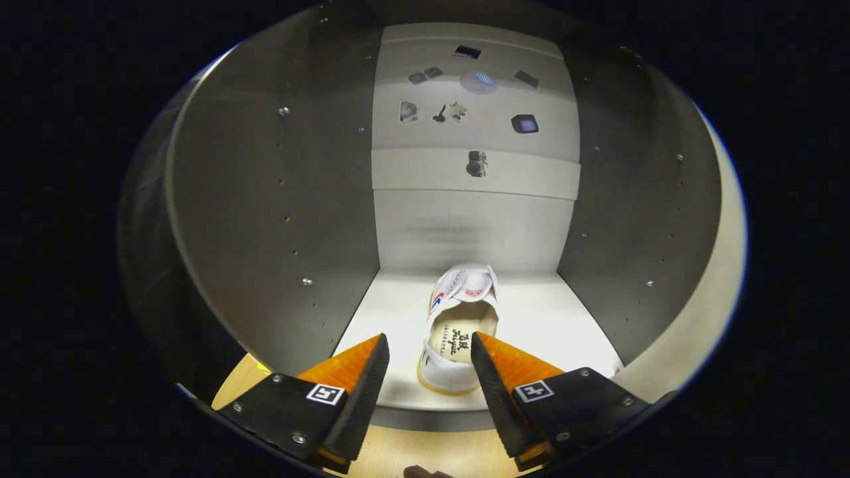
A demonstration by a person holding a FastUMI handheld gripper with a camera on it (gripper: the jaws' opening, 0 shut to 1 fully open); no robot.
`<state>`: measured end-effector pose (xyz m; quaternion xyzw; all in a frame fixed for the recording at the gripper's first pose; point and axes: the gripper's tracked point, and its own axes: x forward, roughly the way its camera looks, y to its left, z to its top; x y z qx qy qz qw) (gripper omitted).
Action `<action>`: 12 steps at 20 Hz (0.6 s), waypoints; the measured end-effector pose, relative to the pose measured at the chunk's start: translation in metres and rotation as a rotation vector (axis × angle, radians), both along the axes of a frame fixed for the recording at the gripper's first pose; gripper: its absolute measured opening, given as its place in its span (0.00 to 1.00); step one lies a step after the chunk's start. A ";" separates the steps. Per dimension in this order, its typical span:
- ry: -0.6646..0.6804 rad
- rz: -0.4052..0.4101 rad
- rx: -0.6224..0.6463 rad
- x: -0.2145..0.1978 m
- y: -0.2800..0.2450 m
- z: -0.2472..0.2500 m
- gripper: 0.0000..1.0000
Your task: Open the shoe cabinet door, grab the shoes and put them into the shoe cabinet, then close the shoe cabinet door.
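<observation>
A white sneaker [457, 325] lies on the bottom shelf [551, 325] inside the open shoe cabinet, toe toward the back wall and heel toward me. My gripper [430, 345] is open at the cabinet's front, its fingertips on either side of the shoe's heel. Neither finger presses on the shoe; a clear gap shows beside the left fingertip [380, 352], and the right fingertip [479, 348] overlaps the heel's edge. The cabinet door cannot be made out.
Grey side walls [279, 219] with rows of small holes close in the compartment on both sides. The back panel [475, 133] has several cut-outs. A light wooden floor [425, 455] lies below the shelf's front lip.
</observation>
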<state>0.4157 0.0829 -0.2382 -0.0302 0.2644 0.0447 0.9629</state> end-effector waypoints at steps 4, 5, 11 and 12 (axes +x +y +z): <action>-0.018 -0.046 0.023 -0.057 -0.014 0.026 0.79; -0.023 -0.054 0.034 -0.073 -0.018 0.034 0.80; -0.059 -0.116 0.063 -0.159 -0.047 0.076 0.81; -0.068 -0.125 0.063 -0.170 -0.053 0.084 0.81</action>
